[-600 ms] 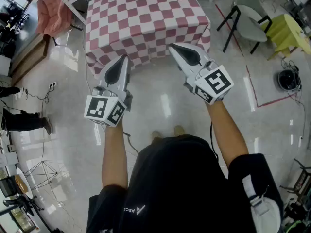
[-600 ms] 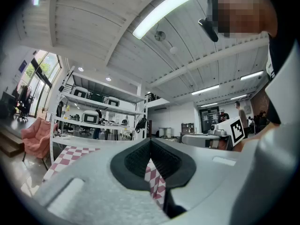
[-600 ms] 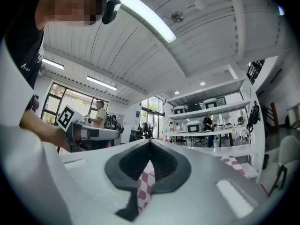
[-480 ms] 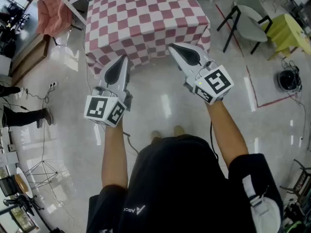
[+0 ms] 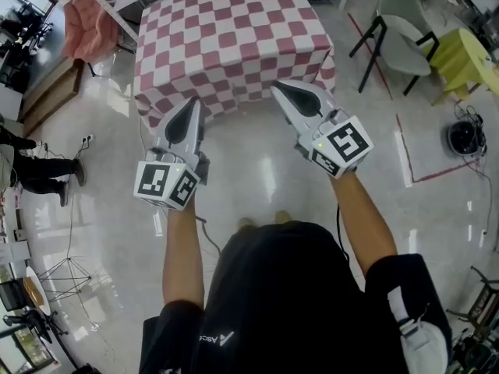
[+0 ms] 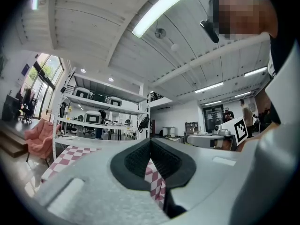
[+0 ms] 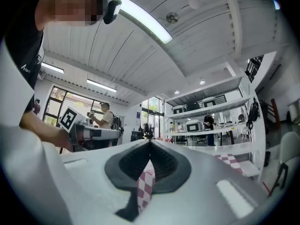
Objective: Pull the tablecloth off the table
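A person in a black shirt stood at the near side of a covered table, arms stretched forward, with a two-jaw gripper in each hand. The red-and-white checked tablecloth lay draped over the table. It covered the top and hung down the near side, so the table itself was hidden beneath it.

The left gripper met the cloth's near hanging edge toward the left corner. The right gripper met it toward the right corner. Both pointed away from the person, roughly level.

The left gripper view showed that gripper's jaws drawn together on a strip of the checked cloth, which was pinched between the dark pads and trailed down below them. The right gripper view showed the same: jaws clamped tight on a fold of the checked fabric, which hung from between them.

Under the grippers, the glossy pale floor reflected the ceiling lights. To the far left, a pink cloth hung over some furniture. To the far right stood grey chairs beside a yellow-covered surface. A bystander in dark clothing stood at the left edge of the room. White shelving with equipment lined the far wall behind the table.
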Motion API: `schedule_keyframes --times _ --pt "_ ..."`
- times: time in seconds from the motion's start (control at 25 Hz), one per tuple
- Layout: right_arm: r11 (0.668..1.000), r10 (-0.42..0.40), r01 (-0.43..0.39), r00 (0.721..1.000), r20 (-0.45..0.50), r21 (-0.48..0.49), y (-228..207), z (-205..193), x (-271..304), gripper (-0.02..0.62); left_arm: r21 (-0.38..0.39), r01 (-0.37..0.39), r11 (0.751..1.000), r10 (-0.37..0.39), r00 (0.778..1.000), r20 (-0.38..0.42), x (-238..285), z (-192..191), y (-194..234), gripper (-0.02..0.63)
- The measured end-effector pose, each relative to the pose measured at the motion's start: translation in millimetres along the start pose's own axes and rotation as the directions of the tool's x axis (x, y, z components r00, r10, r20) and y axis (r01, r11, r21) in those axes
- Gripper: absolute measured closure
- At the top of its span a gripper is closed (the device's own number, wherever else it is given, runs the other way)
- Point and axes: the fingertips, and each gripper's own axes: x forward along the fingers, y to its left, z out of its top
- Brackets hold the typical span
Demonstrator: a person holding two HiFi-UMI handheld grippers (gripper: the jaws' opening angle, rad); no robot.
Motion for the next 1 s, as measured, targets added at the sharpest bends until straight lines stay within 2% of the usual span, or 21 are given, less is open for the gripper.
schedule_keyframes --times 0.24,0.52,0.68,1.0 --pt "1.0 0.005 -0.005 1.0 0.001 -0.002 -32 -1 -6 0.594 -0.001 -0.055 0.999 0.055 0.999 0.003 16 0 0 0.597" --pt "1.0 0.005 -0.005 1.0 0.005 -0.006 -67 -12 16 0.594 0.004 -0.087 0.996 0.087 0.996 0.016 46 -8 27 0.596" --pt "1.0 -0.002 0.002 1.0 -0.009 -0.02 -82 -23 55 0.594 0.002 -0.088 0.996 0.088 0.996 0.025 67 -14 70 0.595" --pt "0.997 -0.058 0.055 0.996 -0.063 -0.046 -134 -46 170 0.594 -0.004 -0.068 0.998 0.068 0.997 0.036 132 -27 191 0.595"
